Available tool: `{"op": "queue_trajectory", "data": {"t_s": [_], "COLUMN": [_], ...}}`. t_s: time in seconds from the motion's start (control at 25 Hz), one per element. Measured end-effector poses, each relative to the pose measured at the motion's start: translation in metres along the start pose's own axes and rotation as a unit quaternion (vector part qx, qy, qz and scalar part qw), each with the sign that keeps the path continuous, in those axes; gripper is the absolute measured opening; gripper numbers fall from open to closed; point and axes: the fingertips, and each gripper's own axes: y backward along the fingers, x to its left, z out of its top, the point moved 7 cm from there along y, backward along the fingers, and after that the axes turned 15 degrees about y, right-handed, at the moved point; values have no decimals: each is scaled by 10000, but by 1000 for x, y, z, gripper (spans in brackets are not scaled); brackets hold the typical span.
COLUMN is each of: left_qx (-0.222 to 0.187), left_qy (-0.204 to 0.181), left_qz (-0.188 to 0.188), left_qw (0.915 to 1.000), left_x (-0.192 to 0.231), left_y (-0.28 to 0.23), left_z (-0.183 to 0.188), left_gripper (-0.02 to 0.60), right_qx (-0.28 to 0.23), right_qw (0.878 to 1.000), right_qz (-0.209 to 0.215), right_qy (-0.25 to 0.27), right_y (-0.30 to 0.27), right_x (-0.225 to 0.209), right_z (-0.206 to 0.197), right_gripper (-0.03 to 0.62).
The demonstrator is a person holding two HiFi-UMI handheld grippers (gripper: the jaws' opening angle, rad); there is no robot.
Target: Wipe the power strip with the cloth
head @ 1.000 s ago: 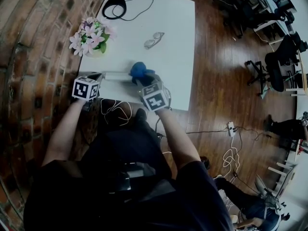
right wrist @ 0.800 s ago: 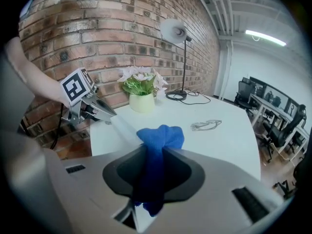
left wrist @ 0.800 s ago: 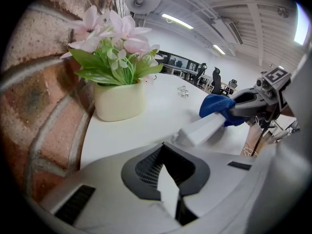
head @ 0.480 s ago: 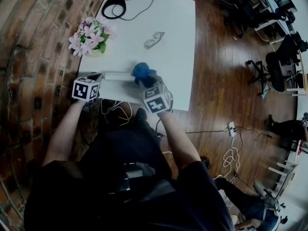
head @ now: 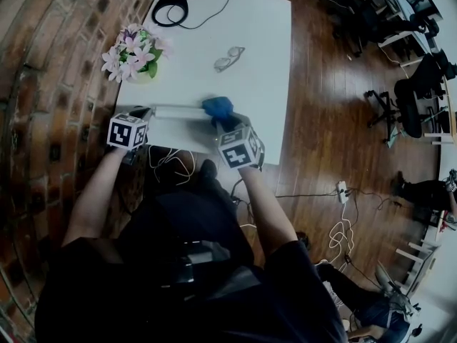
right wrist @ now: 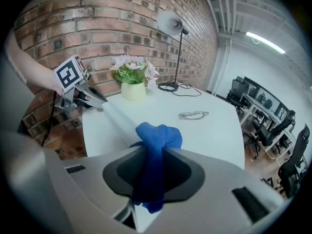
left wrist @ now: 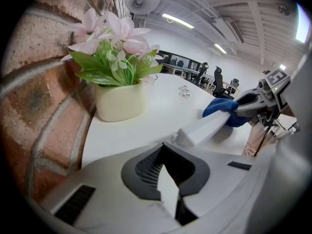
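Blue cloth [head: 216, 106], white power strip [head: 177, 112] and table [head: 257, 34], pink flowers [head: 132, 52] in cream pot [left wrist: 119, 101], red-brown brick wall [head: 50, 63].

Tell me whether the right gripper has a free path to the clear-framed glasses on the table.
Probably yes: bare white table lies between the right gripper and the clear-framed glasses. Its jaws are shut on the blue cloth, so grasping needs a release.

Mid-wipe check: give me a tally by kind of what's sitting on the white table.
Power strip: 1
Blue cloth: 1
Flower pot: 1
Glasses: 1
Desk lamp: 1
Total: 5
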Motion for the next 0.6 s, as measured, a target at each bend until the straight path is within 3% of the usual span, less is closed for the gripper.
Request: {"op": "queue_trajectory", "data": {"t_s": [0.36, 0.6], "left_qx": [-2, 18], "left_qy": [-15, -67], "left_qz": [-50, -110], "left_qw": [10000, 9999], "left_x": [0, -2], "left_y": [-3, -3], "left_z": [0, 1], "left_gripper": [11, 11], "right_qx": [470, 242], "right_qw": [9986, 9991], "right_qz": [-150, -120], "right_qy": [-207, -331], "right_y": [-6, 6], "right_x": [-17, -19], "right_z": [-26, -11], "right_gripper": [89, 89]}}
